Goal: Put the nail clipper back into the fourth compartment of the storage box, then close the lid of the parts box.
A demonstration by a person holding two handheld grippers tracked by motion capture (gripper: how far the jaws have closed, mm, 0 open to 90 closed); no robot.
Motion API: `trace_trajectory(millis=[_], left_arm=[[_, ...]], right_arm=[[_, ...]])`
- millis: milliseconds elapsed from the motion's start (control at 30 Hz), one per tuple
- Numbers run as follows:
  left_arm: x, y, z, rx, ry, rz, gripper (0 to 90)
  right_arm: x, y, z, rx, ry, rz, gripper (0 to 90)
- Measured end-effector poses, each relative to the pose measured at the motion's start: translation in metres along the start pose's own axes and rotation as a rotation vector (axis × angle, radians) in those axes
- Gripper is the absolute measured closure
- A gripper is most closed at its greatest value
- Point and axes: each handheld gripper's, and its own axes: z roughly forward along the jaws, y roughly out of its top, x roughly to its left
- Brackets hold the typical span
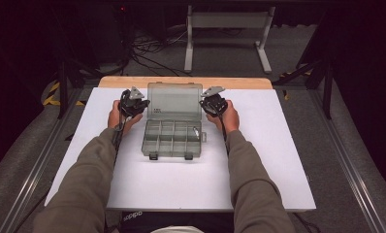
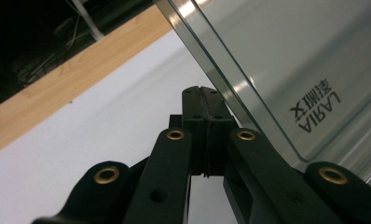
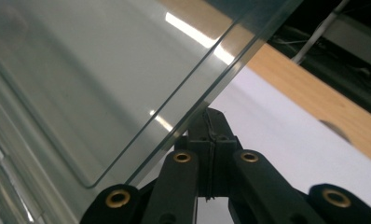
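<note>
A clear plastic compartment box (image 1: 171, 141) lies mid-table with its lid (image 1: 174, 101) standing open toward the far edge. My left gripper (image 1: 137, 104) is against the lid's left edge and my right gripper (image 1: 211, 103) against its right edge. In the left gripper view the jaws (image 2: 203, 93) are pressed together with nothing between them, and the lid (image 2: 291, 56) with its printed label runs just past their right side. The right gripper's jaws (image 3: 209, 116) are likewise shut and bare, their tip under the lid's (image 3: 81, 84) edge. A small metal piece (image 1: 195, 132) lies in a right compartment.
The white table top (image 1: 259, 165) ends in a wooden strip (image 1: 133, 81) at its far edge. Behind it on the floor stand a white frame (image 1: 227, 22) and loose cables (image 1: 147, 48). Metal rails (image 1: 351, 160) run along both sides.
</note>
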Motion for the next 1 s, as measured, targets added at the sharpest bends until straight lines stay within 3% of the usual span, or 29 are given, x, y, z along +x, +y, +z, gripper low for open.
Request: trace_trajectory(millis=[100,233,433,733,1000], left_arm=[[0.004,0.007,-0.006,-0.031,-0.001,-0.014,89.4],[0.005,0.016,-0.017,-0.056,0.011,-0.001,89.4],[0.004,0.022,-0.025,-0.06,0.024,0.019,89.0],[0.0,0.025,-0.034,-0.07,0.018,-0.004,89.2],[-0.011,0.027,-0.038,-0.053,0.038,0.02,89.6]], right_arm=[[0.0,0.005,-0.004,-0.023,-0.018,-0.003,90.0],[0.002,0.012,-0.011,-0.029,-0.03,-0.027,90.0],[0.004,0.017,-0.019,-0.057,-0.038,-0.016,90.0],[0.005,0.02,-0.032,-0.102,-0.033,0.047,90.0],[0.011,0.025,-0.043,-0.124,-0.021,0.057,90.0]])
